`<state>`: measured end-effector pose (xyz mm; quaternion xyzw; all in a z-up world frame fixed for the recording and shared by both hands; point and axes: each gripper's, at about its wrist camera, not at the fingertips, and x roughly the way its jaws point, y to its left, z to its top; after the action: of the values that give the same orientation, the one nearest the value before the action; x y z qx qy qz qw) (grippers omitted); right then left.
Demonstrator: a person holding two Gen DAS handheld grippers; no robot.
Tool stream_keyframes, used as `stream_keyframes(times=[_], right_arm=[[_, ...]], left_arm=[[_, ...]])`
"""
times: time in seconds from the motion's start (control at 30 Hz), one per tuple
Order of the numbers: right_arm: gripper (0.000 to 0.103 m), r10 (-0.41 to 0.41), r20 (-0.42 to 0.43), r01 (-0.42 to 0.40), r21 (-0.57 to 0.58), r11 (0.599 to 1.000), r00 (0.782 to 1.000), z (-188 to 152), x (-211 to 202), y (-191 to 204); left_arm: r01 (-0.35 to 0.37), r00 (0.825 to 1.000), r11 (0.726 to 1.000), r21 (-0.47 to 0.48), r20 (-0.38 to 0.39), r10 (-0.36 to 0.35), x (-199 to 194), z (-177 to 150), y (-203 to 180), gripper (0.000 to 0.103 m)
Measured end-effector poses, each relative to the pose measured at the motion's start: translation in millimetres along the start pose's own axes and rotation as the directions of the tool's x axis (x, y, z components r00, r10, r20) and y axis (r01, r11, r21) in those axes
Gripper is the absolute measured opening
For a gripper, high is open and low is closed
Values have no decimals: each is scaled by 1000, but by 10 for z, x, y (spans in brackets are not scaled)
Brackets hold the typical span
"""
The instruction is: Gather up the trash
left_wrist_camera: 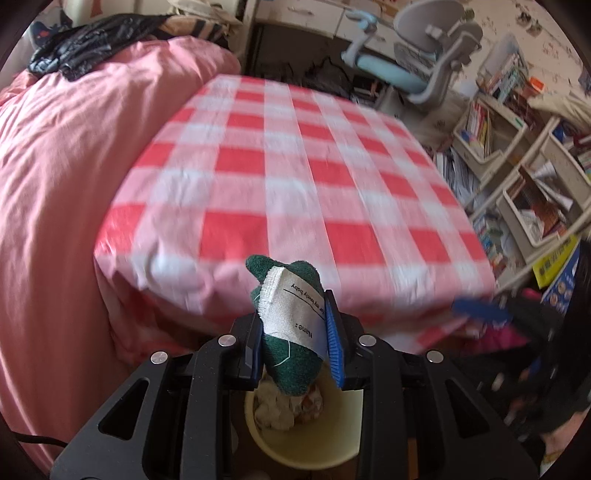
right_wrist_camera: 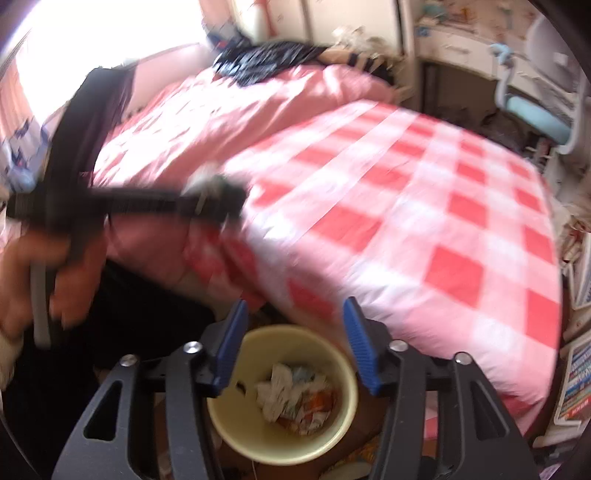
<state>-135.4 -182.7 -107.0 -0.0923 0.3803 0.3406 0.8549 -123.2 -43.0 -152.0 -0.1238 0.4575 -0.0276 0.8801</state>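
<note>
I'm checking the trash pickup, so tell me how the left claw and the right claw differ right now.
The left claw is shut on a green felt piece with a white label; the right claw is open and holds nothing. The left claw's load hangs over the yellow bin and hides part of it, while the right claw's view shows crumpled paper inside. Both have blue pads and hang over that bin.

Daylight floods in from a blown-out window (right_wrist_camera: 110, 33) at upper left of the right wrist view, both fisheye pictures bending at dark rims, motion-blurred across the checkered tabletop (left_wrist_camera: 295, 177).
</note>
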Motion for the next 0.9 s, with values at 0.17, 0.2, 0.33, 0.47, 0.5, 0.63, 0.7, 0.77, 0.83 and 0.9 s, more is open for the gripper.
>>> stream_keyframes(times=[0.17, 0.2, 0.33, 0.47, 0.5, 0.63, 0.7, 0.77, 0.83, 0.9], right_arm=[[74, -67, 109, 59, 70, 996, 992, 121, -183, -153], [76, -84, 136, 72, 88, 993, 987, 151, -235, -185], [90, -194, 256, 161, 144, 976, 947, 345, -466, -319], [95, -313, 340, 271, 168, 948, 887, 661, -612, -517], [95, -341, 359, 298, 172, 939, 868, 745, -638, -578], [95, -424, 396, 356, 236, 904, 815, 854, -629, -800], [95, -439, 360, 340, 307, 889, 823, 808, -481, -942], [95, -409, 291, 310, 330, 892, 865, 853, -344, -1030], [95, -420, 309, 327, 310, 893, 853, 842, -350, -988], [95, -418, 289, 338, 289, 896, 861, 854, -299, -970]], left_arm=[[27, 991, 997, 76, -129, -17, 110, -330, -181, 41], [10, 993, 995, 95, -119, 1, 90, -353, -214, 46], [-64, 998, 991, 115, 11, 63, -113, -222, -254, 69], [-144, 971, 989, 44, 199, 132, -414, 47, -188, 84], [-147, 965, 989, 33, 226, 136, -464, 131, -170, 86], [-159, 936, 987, 14, 320, 147, -617, 569, -112, 92], [-170, 923, 985, 4, 350, 158, -636, 810, -72, 93], [-181, 914, 983, -15, 367, 174, -616, 1047, -13, 94], [-193, 906, 981, -37, 377, 192, -589, 1181, 34, 95], [-200, 907, 978, -64, 366, 210, -472, 1256, 130, 95]])
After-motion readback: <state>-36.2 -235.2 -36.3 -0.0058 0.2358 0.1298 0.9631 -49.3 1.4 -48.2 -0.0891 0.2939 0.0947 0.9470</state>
